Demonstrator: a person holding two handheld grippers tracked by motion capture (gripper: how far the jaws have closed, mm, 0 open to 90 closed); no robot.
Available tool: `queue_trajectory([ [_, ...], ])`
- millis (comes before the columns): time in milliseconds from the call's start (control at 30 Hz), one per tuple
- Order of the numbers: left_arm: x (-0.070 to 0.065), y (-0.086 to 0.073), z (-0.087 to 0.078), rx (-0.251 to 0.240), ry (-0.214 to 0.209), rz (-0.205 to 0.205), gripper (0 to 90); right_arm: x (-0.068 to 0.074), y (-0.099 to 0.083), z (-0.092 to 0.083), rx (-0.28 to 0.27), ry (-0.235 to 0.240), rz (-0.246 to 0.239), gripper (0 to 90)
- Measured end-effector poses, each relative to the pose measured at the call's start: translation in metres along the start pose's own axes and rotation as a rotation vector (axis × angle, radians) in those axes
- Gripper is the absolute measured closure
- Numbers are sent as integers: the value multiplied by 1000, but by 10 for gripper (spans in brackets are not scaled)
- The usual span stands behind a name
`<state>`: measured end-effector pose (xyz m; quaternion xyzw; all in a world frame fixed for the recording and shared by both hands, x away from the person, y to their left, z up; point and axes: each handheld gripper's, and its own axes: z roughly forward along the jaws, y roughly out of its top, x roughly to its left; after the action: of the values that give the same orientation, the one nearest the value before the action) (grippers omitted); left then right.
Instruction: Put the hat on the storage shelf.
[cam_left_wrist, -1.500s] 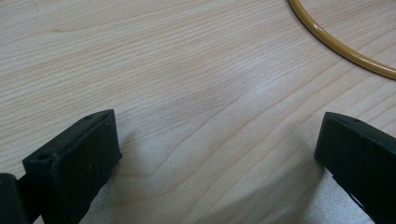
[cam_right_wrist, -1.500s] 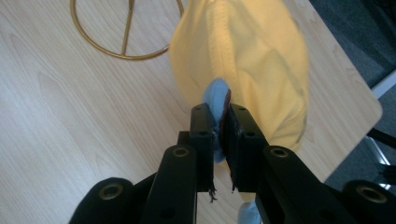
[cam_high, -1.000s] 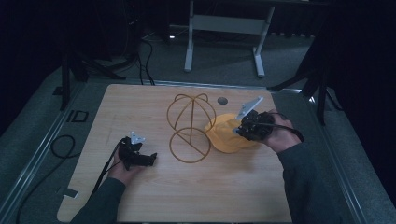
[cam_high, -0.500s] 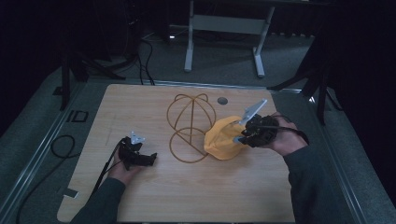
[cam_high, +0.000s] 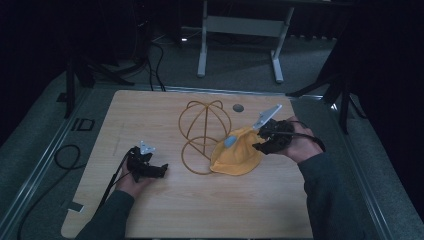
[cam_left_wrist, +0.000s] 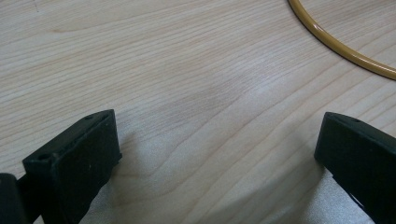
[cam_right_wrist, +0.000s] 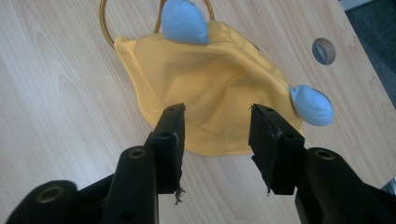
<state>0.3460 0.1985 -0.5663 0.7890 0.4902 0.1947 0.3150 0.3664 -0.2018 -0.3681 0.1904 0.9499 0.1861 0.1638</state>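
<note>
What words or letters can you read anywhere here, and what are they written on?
"ID" – dark letters on the grey mat beside the left edge of the wooden table.
Nothing can be read on the yellow hat, the wire hat stand or the grippers.

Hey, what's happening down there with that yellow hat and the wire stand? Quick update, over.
Right gripper jaws just opening, yellow hat released, leaning on the wire stand. Left gripper open, idle over the table. Nothing in the way.
</note>
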Motion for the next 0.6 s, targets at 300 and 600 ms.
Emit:
queue_trajectory([
  [300,0,0,0,0,1,1,1,-15,5,14,24,-2,-20,546],
  [600,0,0,0,0,1,2,1,-28,10,24,55,-14,-35,556],
])
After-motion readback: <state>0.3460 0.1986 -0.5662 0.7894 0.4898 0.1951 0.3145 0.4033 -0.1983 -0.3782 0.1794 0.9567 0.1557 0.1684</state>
